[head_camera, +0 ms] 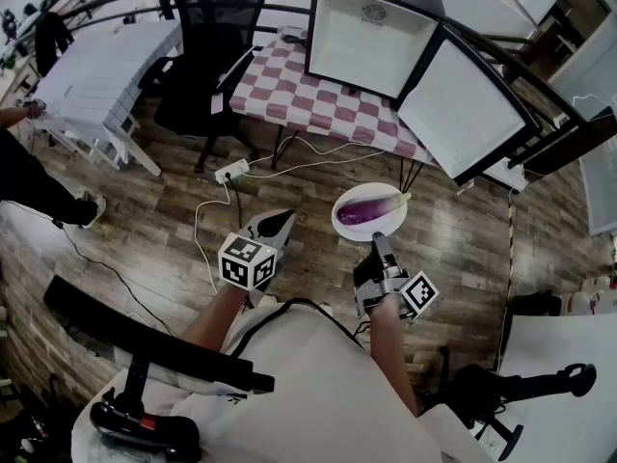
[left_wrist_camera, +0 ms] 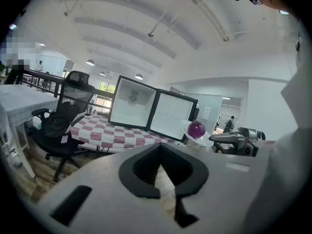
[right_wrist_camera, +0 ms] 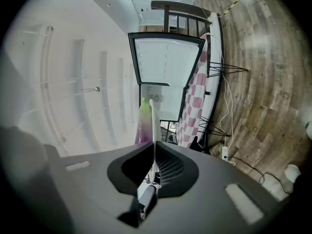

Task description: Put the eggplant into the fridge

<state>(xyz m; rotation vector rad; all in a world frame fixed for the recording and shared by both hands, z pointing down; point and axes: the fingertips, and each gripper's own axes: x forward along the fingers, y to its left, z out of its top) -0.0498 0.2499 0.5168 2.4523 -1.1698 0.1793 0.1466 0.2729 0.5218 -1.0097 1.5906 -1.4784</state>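
Mini fridge (head_camera: 371, 37): on the checked table (head_camera: 289, 90), door (head_camera: 463, 114) swung open, well apart from the plate.
Plate (head_camera: 347, 230): white, carried over the floor.
Right gripper (head_camera: 381, 247): jaws pinch the plate's near rim.
Left gripper (head_camera: 280, 222): jaws pressed together, empty.
Eggplant (head_camera: 369, 208): lies loose on the plate.
Risk: the one-edge grip may let the plate tip, so the eggplant could roll off; the rim could also clip the door.
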